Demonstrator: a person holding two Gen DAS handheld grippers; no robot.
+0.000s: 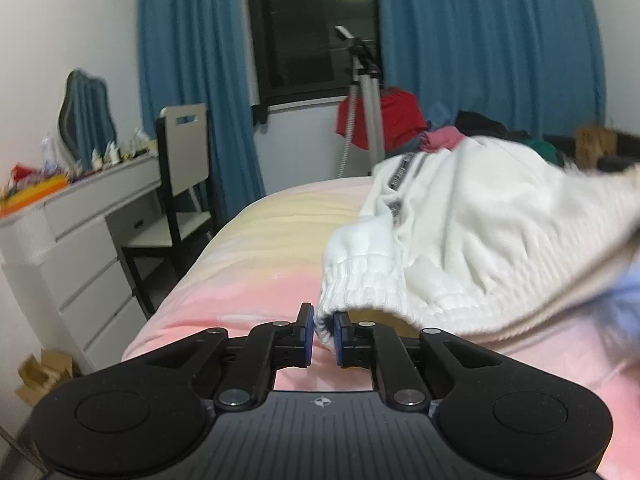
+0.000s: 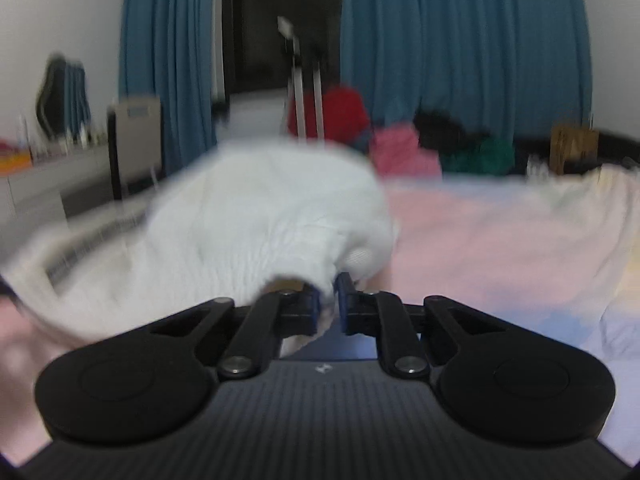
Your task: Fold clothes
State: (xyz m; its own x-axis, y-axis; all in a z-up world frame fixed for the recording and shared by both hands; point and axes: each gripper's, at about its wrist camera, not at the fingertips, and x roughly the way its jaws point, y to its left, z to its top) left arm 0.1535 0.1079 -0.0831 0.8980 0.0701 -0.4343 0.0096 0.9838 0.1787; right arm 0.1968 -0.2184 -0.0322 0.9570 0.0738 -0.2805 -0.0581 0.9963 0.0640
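A white sweatshirt (image 1: 460, 232) with a ribbed hem and a grey striped band hangs above the pink and yellow bed cover (image 1: 248, 280). My left gripper (image 1: 323, 326) is shut on the ribbed edge of the sweatshirt, which stretches up and to the right. In the right wrist view the sweatshirt (image 2: 248, 216) is blurred by motion and lies to the left and ahead. My right gripper (image 2: 329, 300) is shut on another edge of it, lifted over the bed cover (image 2: 500, 248).
A pile of red, pink, black and green clothes (image 1: 440, 132) lies at the bed's far end by a tripod (image 1: 366, 92). A white dresser (image 1: 80, 232) and a chair (image 1: 180, 184) stand to the left. Blue curtains (image 1: 192, 60) flank a dark window.
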